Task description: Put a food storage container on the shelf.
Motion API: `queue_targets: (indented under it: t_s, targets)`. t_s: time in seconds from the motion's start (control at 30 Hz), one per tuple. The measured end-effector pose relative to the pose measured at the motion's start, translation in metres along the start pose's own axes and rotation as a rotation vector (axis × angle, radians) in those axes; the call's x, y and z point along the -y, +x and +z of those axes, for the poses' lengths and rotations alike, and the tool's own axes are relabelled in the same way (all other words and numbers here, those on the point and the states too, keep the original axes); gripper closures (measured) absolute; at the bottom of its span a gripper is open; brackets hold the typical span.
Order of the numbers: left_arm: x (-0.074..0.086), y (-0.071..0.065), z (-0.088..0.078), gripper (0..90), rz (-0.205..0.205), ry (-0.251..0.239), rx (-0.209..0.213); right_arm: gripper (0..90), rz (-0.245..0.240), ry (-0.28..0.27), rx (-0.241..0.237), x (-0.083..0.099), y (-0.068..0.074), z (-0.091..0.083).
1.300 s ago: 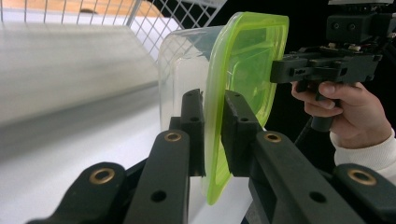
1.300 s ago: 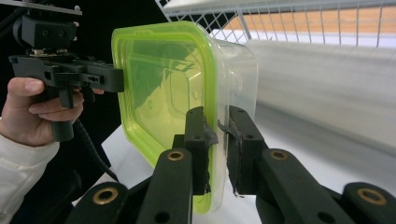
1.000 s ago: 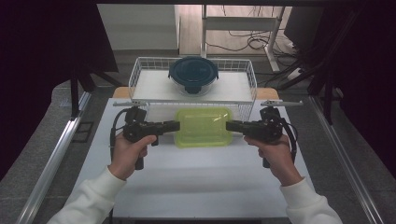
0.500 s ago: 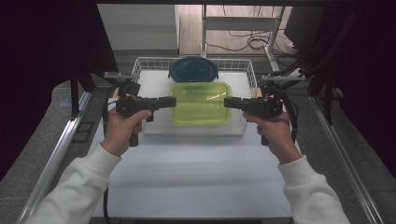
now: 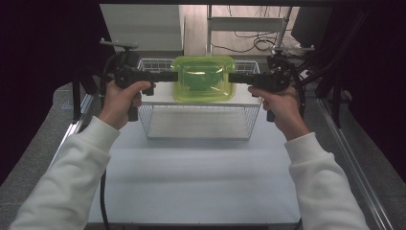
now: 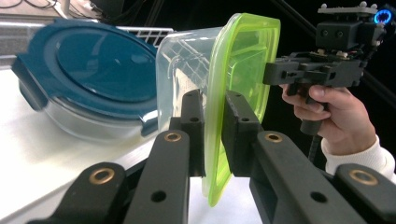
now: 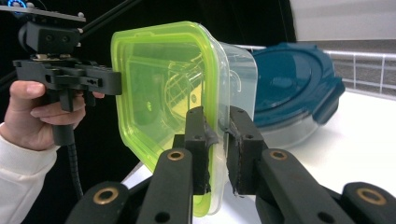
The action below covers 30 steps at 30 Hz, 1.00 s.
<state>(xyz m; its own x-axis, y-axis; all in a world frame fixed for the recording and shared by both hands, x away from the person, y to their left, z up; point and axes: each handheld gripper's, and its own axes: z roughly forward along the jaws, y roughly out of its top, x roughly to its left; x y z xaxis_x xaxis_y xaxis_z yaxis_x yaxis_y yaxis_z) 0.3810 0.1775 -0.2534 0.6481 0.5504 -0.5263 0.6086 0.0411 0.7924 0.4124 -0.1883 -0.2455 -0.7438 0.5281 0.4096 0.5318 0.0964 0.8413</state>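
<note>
A clear plastic container with a yellow-green lid (image 5: 203,79) hangs level in the air over the wire basket (image 5: 198,136), held from both sides. My left gripper (image 5: 174,76) is shut on its left rim. My right gripper (image 5: 231,77) is shut on its right rim. In the left gripper view the jaws (image 6: 214,100) pinch the edge of the green lid (image 6: 243,60), with the other gripper (image 6: 317,70) on the far edge. In the right gripper view the jaws (image 7: 217,119) clamp the lid edge (image 7: 159,79) too. A round glass container with a dark blue lid (image 6: 93,65) rests behind.
The blue-lidded container (image 7: 294,79) lies tilted on a white surface inside the basket. A white tabletop (image 5: 201,182) stretches in front of the basket. Metal rails (image 5: 354,167) run along both table sides. Cables and a white stand lie beyond the basket.
Both hands have risen and moved away from the person, carrying the green-lidded container from the near side of the basket to a spot above it. The grips have held.
</note>
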Motion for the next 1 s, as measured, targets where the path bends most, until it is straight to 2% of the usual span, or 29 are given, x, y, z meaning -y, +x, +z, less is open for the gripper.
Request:
queue_targets:
  t_s: [0.1,0.37,0.53,0.8,1.0]
  targets:
    - [-0.011,0.005,0.002,80.7,0.0,0.005,-0.019,78.7,0.002,0.007,0.011,-0.01,-0.002,0.004]
    - [-0.035,0.025,0.005,81.0,-0.052,0.007,0.003,78.7,0.02,0.026,0.023,-0.037,-0.008,0.015]
    - [-0.043,0.037,0.006,80.8,-0.089,0.021,0.033,78.7,0.053,0.038,0.018,-0.049,-0.015,0.023]
    - [-0.049,0.062,0.017,80.6,-0.162,0.044,0.055,78.7,0.113,0.052,0.018,-0.055,-0.033,0.036]
    - [-0.051,0.08,0.023,80.5,-0.209,0.062,0.051,78.6,0.174,0.074,0.007,-0.053,-0.048,0.05]
